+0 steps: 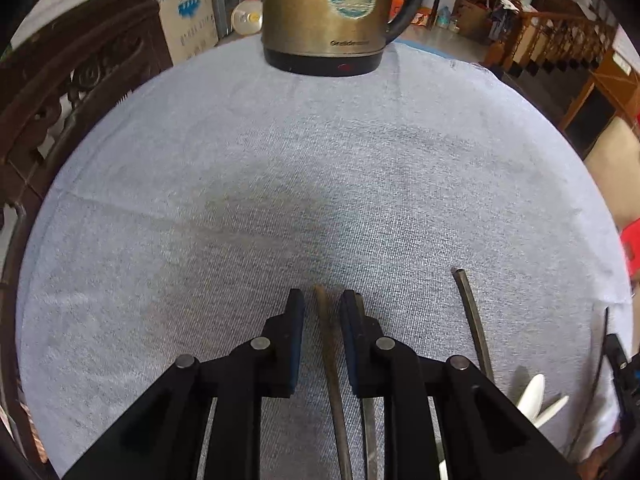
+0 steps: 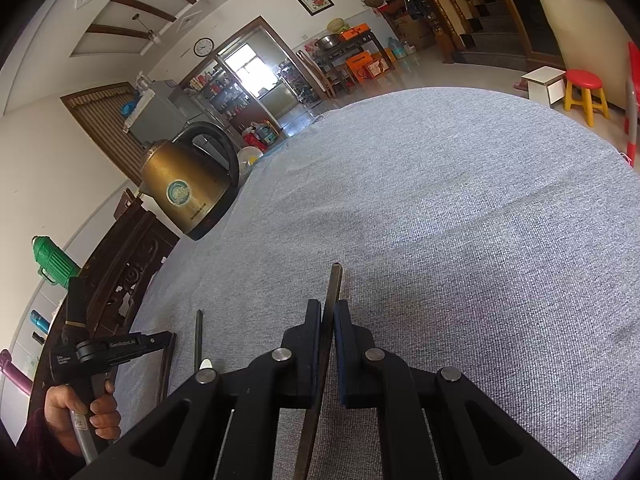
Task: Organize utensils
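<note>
Reference thing: the kettle (image 1: 332, 12), which stands at the far edge of the grey cloth (image 1: 280, 184).

(a) Your left gripper (image 1: 322, 304) points down at the cloth on the near side of the kettle, almost straight in front of it. Its jaws stand narrow but not closed. A brown chopstick (image 1: 326, 344) runs lengthwise between the pads, with a strip of cloth showing on either side of it, so nothing is clamped. In the right wrist view this gripper appears low and to the left of the kettle, with your hand (image 2: 80, 404) around its handle.

(b) A second chopstick (image 1: 370, 428) lies just outside the right-hand finger (image 1: 352, 332), partly hidden by it.

(c) Further right of the kettle's line, a dark chopstick (image 1: 472, 320) lies alone on the cloth, its tip pointing towards the kettle. White spoons (image 1: 532, 396) lie just beside its near end. You cannot tell how many there are, as the gripper's frame covers part of them.

(d) Your right gripper (image 2: 328, 312) is nearer to you than the kettle and well to its right. Its jaws are clamped on a held chopstick (image 2: 335, 280), whose tip sticks out beyond the pads, above the cloth.
</note>
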The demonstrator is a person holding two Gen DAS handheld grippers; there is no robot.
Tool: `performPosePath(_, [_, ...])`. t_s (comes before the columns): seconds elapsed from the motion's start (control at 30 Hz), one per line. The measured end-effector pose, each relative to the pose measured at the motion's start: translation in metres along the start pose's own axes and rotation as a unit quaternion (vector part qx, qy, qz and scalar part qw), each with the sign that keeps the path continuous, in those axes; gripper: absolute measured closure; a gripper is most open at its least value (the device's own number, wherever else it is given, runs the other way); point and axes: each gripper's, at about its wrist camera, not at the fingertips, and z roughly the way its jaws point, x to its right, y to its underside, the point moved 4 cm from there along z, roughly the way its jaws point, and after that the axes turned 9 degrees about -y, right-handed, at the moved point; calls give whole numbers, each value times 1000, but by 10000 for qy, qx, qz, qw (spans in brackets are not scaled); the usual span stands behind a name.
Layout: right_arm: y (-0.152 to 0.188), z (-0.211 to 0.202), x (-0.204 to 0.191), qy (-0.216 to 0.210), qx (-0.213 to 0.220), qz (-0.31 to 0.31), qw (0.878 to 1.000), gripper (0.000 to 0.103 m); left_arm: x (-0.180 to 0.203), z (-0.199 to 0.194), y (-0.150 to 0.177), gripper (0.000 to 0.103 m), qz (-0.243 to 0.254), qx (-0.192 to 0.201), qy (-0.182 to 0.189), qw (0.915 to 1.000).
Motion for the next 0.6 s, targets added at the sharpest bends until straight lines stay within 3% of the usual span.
performPosePath(0.1, [0,1,-1,-39,9,-24,10000,96,-6,-3,4,97,-29,110,-32,9999])
performPosePath(0.2, [-1,-1,-2,-98,39,-49,9999,96,-16,-6,8,98,-286,181,59,9994])
performPosePath(0.3, [-2,-2,-2,-160,91,-52,9998,96,-23,-26,14,99,-389,492,229,9978])
performPosePath(0.6, [-7,-24,-8,-291,484,-107,9983,96,-36,-146,42,98,-474,1642,728,9826])
